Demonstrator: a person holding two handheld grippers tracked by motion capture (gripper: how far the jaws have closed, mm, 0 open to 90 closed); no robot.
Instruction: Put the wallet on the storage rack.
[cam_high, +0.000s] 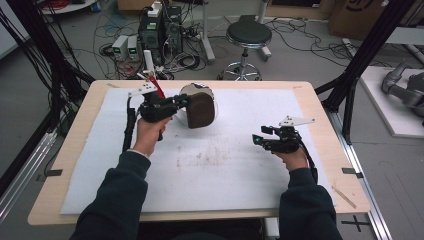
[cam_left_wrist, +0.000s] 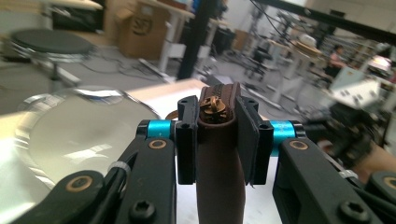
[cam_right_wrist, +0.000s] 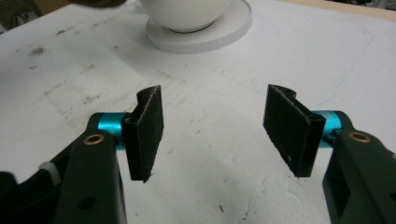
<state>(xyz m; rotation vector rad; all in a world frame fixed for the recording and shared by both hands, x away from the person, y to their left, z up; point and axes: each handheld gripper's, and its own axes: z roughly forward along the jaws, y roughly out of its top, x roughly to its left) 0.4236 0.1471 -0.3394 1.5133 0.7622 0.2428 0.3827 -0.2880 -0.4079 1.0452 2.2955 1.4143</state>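
A brown zippered case (cam_high: 201, 111) is at the back middle of the white mat (cam_high: 225, 170), with my left gripper (cam_high: 186, 102) shut on its edge. In the left gripper view the case (cam_left_wrist: 219, 177) sits pinched between the jaws of the left gripper (cam_left_wrist: 217, 116), its brass zipper pull (cam_left_wrist: 213, 110) at the top. Just behind it stands a round white object (cam_high: 196, 90) with a shiny disc face (cam_left_wrist: 79, 128). My right gripper (cam_high: 257, 139) hovers open over the mat at the right, nothing between its pads (cam_right_wrist: 287, 133). The white object's round base (cam_right_wrist: 198, 35) lies ahead of the right gripper (cam_right_wrist: 215, 128).
The mat covers most of a wooden table (cam_high: 320, 115). Beyond the far edge are a black stool (cam_high: 248, 35), computer boxes (cam_high: 160, 30) and floor cables. Black frame posts (cam_high: 360, 55) rise at both sides. The mat's middle (cam_right_wrist: 205, 93) carries faint stains.
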